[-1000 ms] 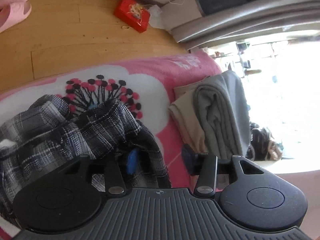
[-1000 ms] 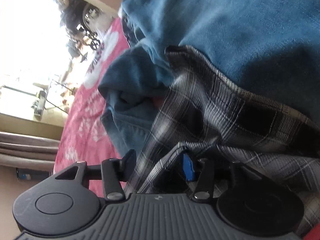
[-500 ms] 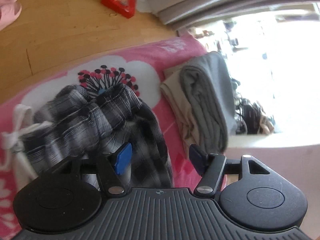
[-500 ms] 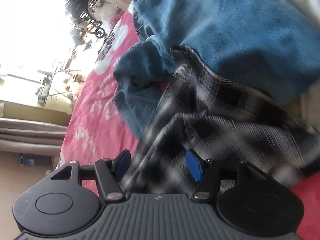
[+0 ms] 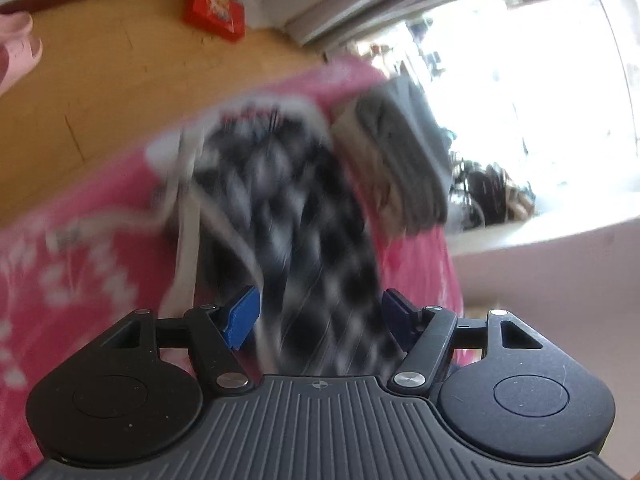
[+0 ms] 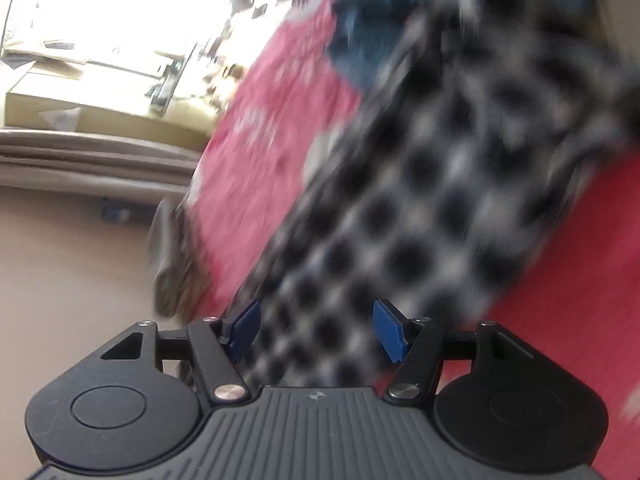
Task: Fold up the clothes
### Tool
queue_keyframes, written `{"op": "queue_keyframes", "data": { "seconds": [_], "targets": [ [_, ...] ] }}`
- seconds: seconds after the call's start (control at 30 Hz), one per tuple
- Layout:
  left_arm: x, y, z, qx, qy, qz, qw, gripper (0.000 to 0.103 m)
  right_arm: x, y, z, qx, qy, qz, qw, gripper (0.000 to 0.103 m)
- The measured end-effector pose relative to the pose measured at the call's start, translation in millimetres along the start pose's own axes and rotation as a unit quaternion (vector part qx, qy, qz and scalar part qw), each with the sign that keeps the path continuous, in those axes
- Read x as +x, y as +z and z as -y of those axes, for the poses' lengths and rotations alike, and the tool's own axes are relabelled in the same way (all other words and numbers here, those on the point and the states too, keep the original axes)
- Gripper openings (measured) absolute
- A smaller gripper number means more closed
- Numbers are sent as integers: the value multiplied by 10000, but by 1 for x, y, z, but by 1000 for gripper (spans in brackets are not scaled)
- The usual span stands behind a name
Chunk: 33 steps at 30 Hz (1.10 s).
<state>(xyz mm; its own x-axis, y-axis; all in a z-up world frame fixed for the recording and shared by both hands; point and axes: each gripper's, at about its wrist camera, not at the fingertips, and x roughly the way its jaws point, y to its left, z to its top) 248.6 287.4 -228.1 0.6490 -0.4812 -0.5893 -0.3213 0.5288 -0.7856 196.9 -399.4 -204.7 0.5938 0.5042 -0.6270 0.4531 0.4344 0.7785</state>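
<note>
A black-and-white plaid garment (image 5: 300,220) lies stretched out on the pink flowered bedspread (image 5: 80,260), blurred by motion. Its near end runs between the blue pads of my left gripper (image 5: 320,316), which stands open just above it. A white strip or cord (image 5: 186,220) trails off its left side. In the right wrist view the same plaid garment (image 6: 420,200) fills the middle and passes between the wide-apart pads of my open right gripper (image 6: 316,328). I cannot tell if either gripper touches the cloth.
A folded grey and beige stack (image 5: 400,152) sits on the bed right of the plaid garment. A blue denim garment (image 6: 372,28) lies beyond the plaid one. On the wooden floor (image 5: 100,80) are a red box (image 5: 214,12) and a pink slipper (image 5: 20,48).
Both grippers' fingers have spread wider and pulled back along the plaid garment. It was bunched up a second ago and now lies drawn out long. Both views have become motion-blurred.
</note>
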Motion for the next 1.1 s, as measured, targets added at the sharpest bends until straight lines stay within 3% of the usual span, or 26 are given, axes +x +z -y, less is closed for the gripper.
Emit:
{"op": "queue_keyframes", "data": {
  "seconds": [0.13, 0.27, 0.43, 0.6, 0.83, 0.97, 1.1],
  "targets": [
    [26, -26, -7, 364, 633, 45, 9973, 68, 36, -51, 23, 503, 225, -432, 9975, 66],
    [44, -27, -17, 428, 1147, 479, 9913, 68, 63, -75, 40, 806, 280, -535, 9949, 66],
    [45, 1, -38, -132, 1053, 1116, 9881, 67, 82, -83, 51, 903, 273, -397, 9947, 66],
    [52, 18, -52, -414, 948, 1372, 9851, 61, 103, -77, 58, 1119, 522, 109, 9923, 65],
    [49, 8, -53, -616, 860, 1713, 9795, 45, 114, -80, 66, 1387, 895, 828, 9828, 59],
    [48, 5, -50, -786, 815, 1918, 9749, 31, 121, -81, 71, 1535, 1106, 1237, 9741, 52],
    [53, 1, -52, -884, 780, 1988, 9729, 35, 122, -80, 69, 1412, 1050, 1398, 9744, 51]
  ]
}}
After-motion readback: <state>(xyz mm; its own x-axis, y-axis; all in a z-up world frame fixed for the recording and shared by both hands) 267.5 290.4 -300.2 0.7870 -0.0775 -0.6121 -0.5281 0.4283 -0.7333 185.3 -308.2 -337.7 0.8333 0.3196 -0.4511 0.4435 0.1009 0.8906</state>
